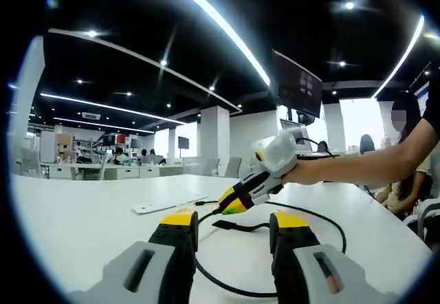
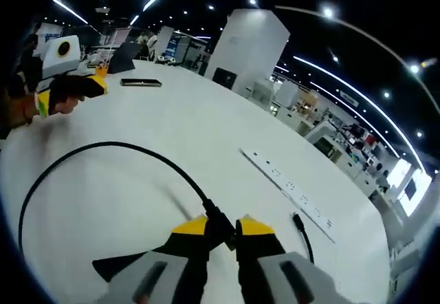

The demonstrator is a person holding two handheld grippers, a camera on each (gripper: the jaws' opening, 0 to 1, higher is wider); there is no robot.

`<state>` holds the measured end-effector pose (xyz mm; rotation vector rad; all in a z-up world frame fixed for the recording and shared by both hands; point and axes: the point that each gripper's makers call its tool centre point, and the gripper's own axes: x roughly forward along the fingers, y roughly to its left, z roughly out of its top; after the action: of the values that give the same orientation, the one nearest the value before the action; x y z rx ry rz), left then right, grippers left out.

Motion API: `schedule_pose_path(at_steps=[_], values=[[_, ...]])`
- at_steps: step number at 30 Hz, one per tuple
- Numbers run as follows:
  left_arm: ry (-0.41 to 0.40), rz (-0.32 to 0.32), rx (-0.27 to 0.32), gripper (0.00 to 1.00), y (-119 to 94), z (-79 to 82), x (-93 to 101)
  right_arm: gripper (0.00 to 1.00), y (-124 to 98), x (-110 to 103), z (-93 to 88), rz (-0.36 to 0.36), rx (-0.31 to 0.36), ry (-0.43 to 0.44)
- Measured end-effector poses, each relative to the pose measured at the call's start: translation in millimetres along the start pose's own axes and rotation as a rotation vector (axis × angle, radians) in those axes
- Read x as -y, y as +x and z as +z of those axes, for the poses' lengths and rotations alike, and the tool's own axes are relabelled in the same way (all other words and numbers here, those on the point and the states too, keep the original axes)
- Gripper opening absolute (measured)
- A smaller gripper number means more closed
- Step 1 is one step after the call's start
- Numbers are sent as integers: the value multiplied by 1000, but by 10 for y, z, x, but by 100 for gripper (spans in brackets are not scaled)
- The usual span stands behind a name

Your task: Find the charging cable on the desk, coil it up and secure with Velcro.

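Note:
A black charging cable (image 2: 103, 147) lies in a wide loop on the white desk (image 2: 172, 118). My right gripper (image 2: 221, 227) is shut on the cable's thick end (image 2: 214, 216), low over the desk. In the left gripper view the same cable (image 1: 323, 219) curves past my own jaws, and its end (image 1: 227, 225) lies flat between them. My left gripper (image 1: 234, 219) stands wide open above the loop with nothing in it. The right gripper (image 1: 231, 202), held by a hand, reaches in from the right just beyond my left jaws. In the right gripper view the left gripper (image 2: 65, 77) sits at the far left.
A white power strip (image 2: 285, 187) lies across the desk, with a small black plug (image 2: 300, 223) beside it. A dark phone (image 2: 141, 82) rests further back. A monitor (image 1: 297, 84) hangs over the desk's far right. A person's forearm (image 1: 357, 163) stretches across the desk.

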<state>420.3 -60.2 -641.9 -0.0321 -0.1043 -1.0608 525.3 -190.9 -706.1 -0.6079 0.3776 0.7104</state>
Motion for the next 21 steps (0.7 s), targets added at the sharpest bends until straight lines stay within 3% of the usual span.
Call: schedule_pose_path(at_steps=[4, 21], values=[[1, 1, -1, 42, -3, -2, 3, 11, -80, -12, -40, -5, 5, 24], [5, 0, -9, 42, 11, -25, 0, 9, -244, -36, -214, -1, -7, 40]])
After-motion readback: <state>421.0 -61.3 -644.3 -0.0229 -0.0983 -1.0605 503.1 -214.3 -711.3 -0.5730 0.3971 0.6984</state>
